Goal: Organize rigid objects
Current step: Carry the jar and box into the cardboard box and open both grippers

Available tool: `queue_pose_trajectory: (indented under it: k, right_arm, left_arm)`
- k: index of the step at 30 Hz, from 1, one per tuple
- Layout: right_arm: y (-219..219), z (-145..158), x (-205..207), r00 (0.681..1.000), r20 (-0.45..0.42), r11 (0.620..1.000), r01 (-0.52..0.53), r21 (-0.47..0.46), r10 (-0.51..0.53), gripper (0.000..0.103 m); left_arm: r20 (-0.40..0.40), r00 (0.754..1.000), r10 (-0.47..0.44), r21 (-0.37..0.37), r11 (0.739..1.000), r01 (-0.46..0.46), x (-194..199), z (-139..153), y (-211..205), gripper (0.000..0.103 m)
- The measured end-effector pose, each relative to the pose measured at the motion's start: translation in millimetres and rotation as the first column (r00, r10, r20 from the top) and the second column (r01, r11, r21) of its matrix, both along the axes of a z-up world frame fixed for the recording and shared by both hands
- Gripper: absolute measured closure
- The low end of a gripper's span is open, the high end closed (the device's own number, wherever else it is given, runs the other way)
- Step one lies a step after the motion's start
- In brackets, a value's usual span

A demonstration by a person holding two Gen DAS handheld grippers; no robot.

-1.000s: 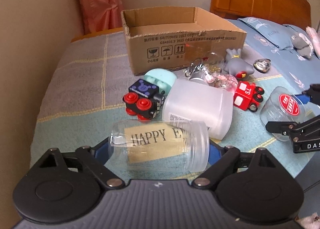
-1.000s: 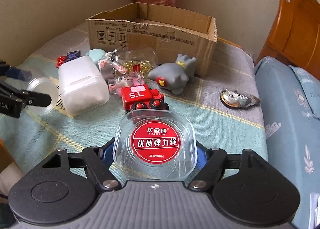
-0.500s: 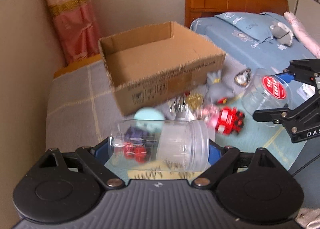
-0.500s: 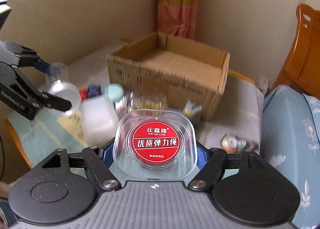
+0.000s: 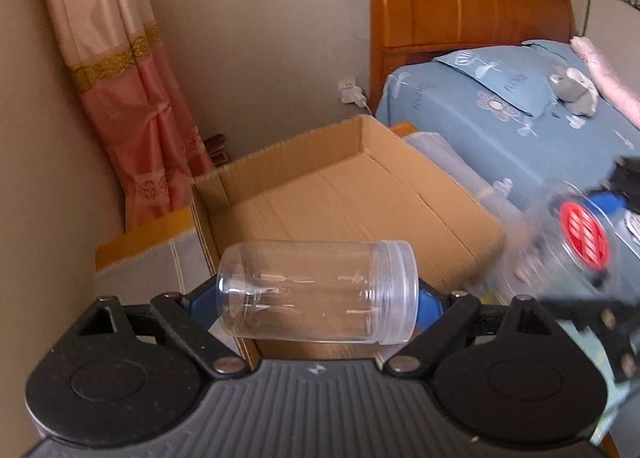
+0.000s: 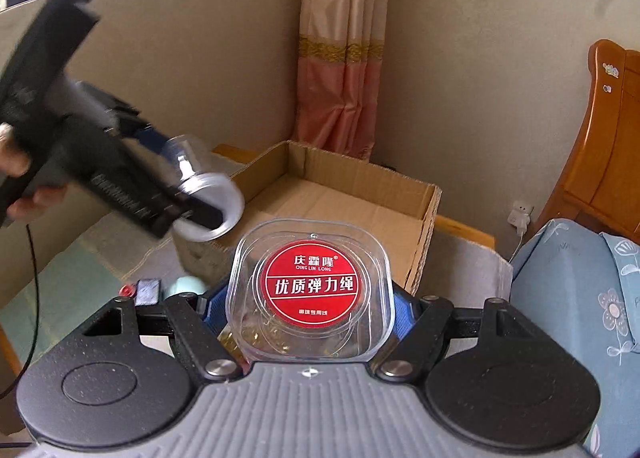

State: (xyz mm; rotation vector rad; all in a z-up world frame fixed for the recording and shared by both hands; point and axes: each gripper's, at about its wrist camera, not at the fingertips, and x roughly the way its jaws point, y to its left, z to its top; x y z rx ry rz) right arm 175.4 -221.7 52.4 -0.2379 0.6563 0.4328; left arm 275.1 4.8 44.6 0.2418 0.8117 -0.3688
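A clear jar [image 5: 316,292] is being held sideways between the fingers of the left gripper [image 5: 316,298], clamped end to end. A square clear case [image 6: 310,294] with a red label is being gripped by the right gripper [image 6: 310,310]. Both have been lifted off the table over the last second and are now being carried above the near edge of the open cardboard box [image 5: 352,198], whose floor is seen bare. A second ago both items were low among the toys; now only a few of those toys [image 6: 148,290] are glimpsed below the right gripper. The right gripper is blurred in the left view, so it is judged to be moving. Release into the box is likely next.
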Motion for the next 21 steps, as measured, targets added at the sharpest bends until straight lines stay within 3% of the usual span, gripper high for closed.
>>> queue_pose_trajectory:
  k: [12,15,21]
  right_arm:
    - [-7.8,-2.0,33.2,0.999,-0.020,0.999,0.043,-0.006,-0.043,0.024]
    - [-9.1,-4.3,38.2,0.998,-0.030,0.998,0.055,-0.009,-0.055,0.024]
    - [-8.6,-6.6,45.1,0.997,-0.038,0.998,0.061,-0.006,-0.061,0.024]
  left_arm:
    - [-0.061,0.996,0.070,0.008,0.998,-0.070,79.6,-32.3,-2.5,0.012]
    - [-0.072,0.992,0.108,0.045,0.993,-0.105,93.4,-40.9,-3.9,0.008]
    - [-0.063,0.992,0.107,0.025,0.994,-0.106,83.5,-32.6,1.7,0.007]
